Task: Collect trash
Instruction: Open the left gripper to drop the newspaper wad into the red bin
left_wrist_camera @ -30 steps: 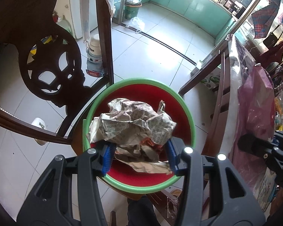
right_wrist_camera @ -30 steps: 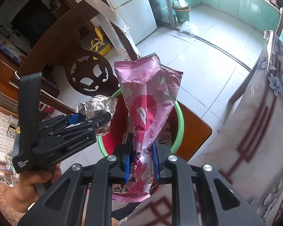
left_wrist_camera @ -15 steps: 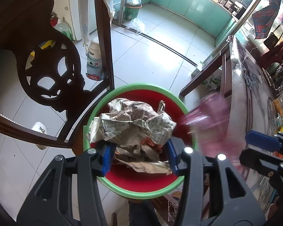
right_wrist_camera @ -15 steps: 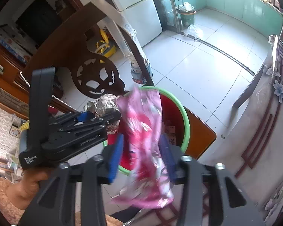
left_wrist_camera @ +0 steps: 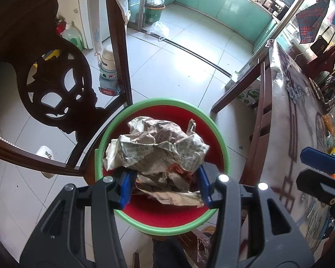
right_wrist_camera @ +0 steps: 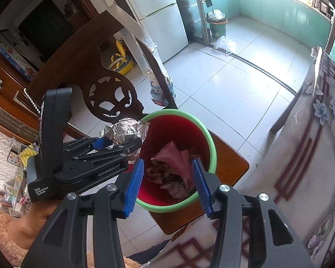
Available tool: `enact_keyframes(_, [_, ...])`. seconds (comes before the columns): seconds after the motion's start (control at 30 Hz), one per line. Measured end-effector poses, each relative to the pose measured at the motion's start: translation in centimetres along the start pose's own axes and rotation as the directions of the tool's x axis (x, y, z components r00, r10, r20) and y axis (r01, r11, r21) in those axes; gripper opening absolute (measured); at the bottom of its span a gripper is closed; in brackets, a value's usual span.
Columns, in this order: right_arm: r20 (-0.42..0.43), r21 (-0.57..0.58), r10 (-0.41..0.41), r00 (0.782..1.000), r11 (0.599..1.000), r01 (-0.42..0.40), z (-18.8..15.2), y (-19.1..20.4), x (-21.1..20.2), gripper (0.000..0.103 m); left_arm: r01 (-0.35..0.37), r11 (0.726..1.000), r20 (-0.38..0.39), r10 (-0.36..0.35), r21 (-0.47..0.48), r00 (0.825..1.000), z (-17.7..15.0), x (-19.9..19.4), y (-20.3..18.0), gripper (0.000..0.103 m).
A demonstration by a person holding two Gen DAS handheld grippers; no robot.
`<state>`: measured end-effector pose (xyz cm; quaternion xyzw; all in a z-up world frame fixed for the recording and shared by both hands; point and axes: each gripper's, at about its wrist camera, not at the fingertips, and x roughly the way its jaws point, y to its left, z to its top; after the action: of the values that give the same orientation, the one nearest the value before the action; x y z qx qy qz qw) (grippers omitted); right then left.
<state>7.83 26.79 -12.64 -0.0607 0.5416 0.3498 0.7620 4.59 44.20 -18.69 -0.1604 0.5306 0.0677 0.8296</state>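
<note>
A crumpled newspaper wad [left_wrist_camera: 158, 149] hangs over a red bin with a green rim [left_wrist_camera: 167, 101]. My left gripper [left_wrist_camera: 165, 185] is shut on the wad, its blue pads pressing both sides. In the right wrist view the same wad [right_wrist_camera: 125, 129] shows at the tips of the left gripper [right_wrist_camera: 120, 141], by the bin's left rim [right_wrist_camera: 208, 138]. A pink wrapper [right_wrist_camera: 176, 158] lies inside the bin on other scraps. My right gripper [right_wrist_camera: 168, 185] stands open above the bin's near edge with nothing between its pads; it also shows at the right edge of the left wrist view [left_wrist_camera: 310, 169].
The bin stands on a brown chair seat [right_wrist_camera: 232, 167] with a carved dark backrest [left_wrist_camera: 55, 84] to its left. A table under a flowered cloth [right_wrist_camera: 312, 145] lies at the right. A fridge [right_wrist_camera: 160, 15] and a green trash can [right_wrist_camera: 216, 26] stand farther off on the tiled floor.
My right gripper opened and the pink wrapper dropped from it into the red bin. The left gripper kept still with the newspaper wad in it.
</note>
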Motion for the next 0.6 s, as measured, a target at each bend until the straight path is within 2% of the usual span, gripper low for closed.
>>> enact_keyframes(0.47, [0.019, 0.012, -0.032, 0.999, 0.999, 0.032, -0.5, -0.1, -1.1, 0.046, -0.001, 1.000, -0.003, 0.001, 0.017, 1.000, -0.3, 0.0, -0.7, 0.047])
enact_keyframes(0.6, [0.023, 0.012, -0.044, 0.999, 0.999, 0.043, -0.6, -0.2, -1.3, 0.047, -0.006, 1.000, 0.002, 0.006, 0.010, 1.000, -0.5, -0.1, -0.8, 0.051])
